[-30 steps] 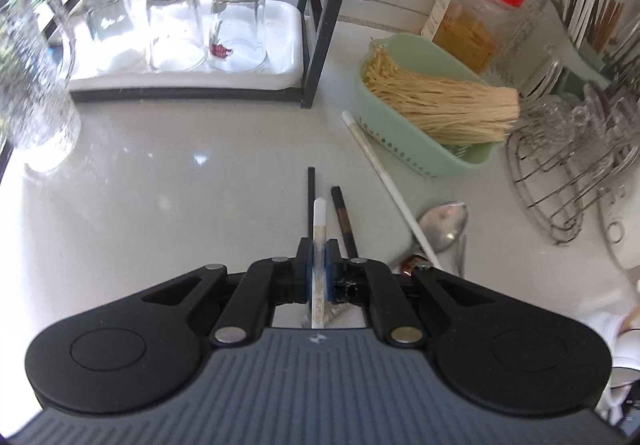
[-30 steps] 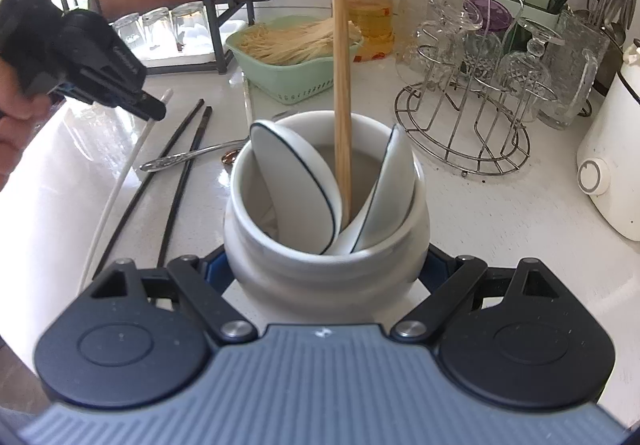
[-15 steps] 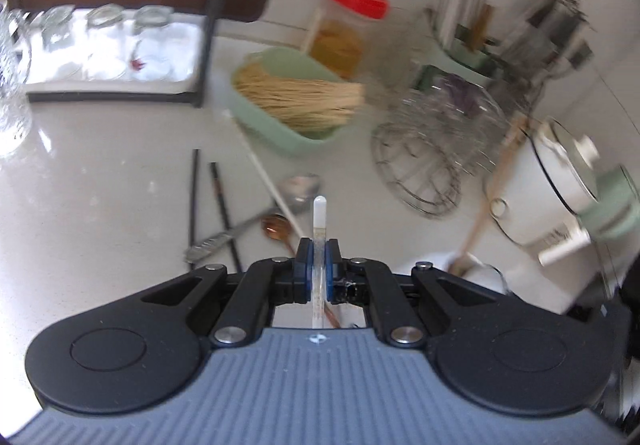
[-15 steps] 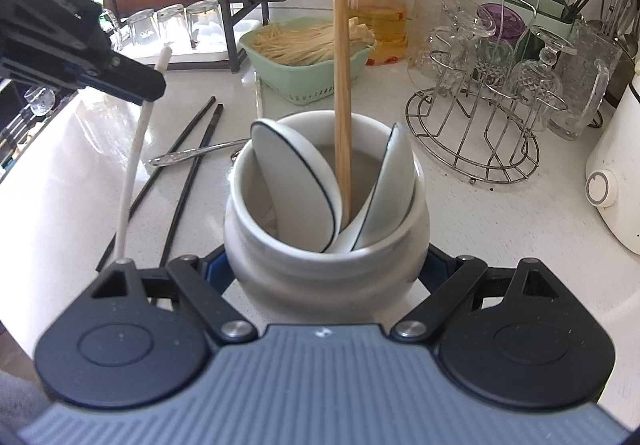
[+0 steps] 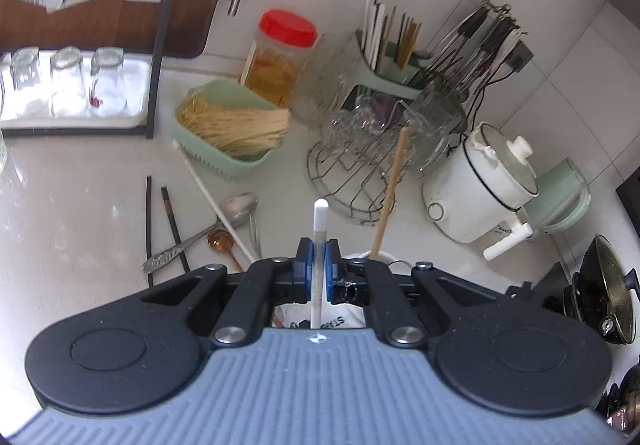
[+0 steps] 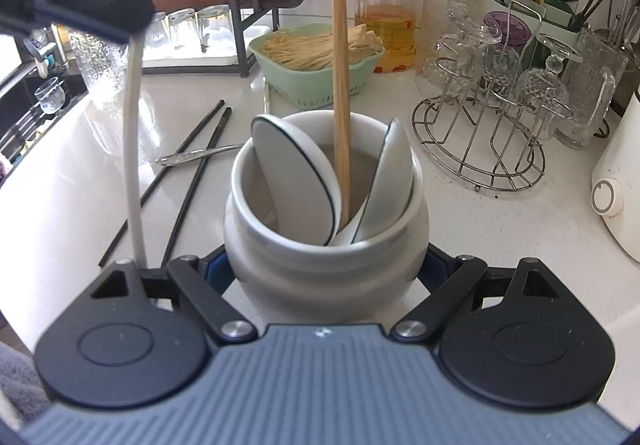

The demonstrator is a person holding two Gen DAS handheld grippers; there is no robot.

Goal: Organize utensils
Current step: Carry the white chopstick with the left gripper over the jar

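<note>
The left gripper [image 5: 318,265] pinches a white chopstick [image 5: 320,229] between its blue pads, jaws nearly pressed together on the thin shaft; the rounded tip projects forward past the fingers. In the right wrist view the same chopstick [image 6: 132,149] hangs almost upright from the left gripper [image 6: 120,15], off the white countertop [image 6: 480,225] and to the left of the jar.

The right gripper [image 6: 326,269] clasps a white ceramic jar [image 6: 326,245] around its lower body, jaws spread wide against its sides. Inside the jar stand two white ceramic spoons with dark rims [image 6: 298,185] and one wooden chopstick [image 6: 341,85], upright between them.

On the countertop beyond the jar lie two black chopsticks [image 6: 192,173], a metal spoon [image 5: 236,207], a second white chopstick [image 5: 212,201] and a small amber spoon [image 5: 220,241], close together. Farther back stand a green basket of thin sticks [image 5: 232,125], a red-lidded jar [image 5: 280,57] and a wire rack holding glassware [image 6: 492,117].
</note>
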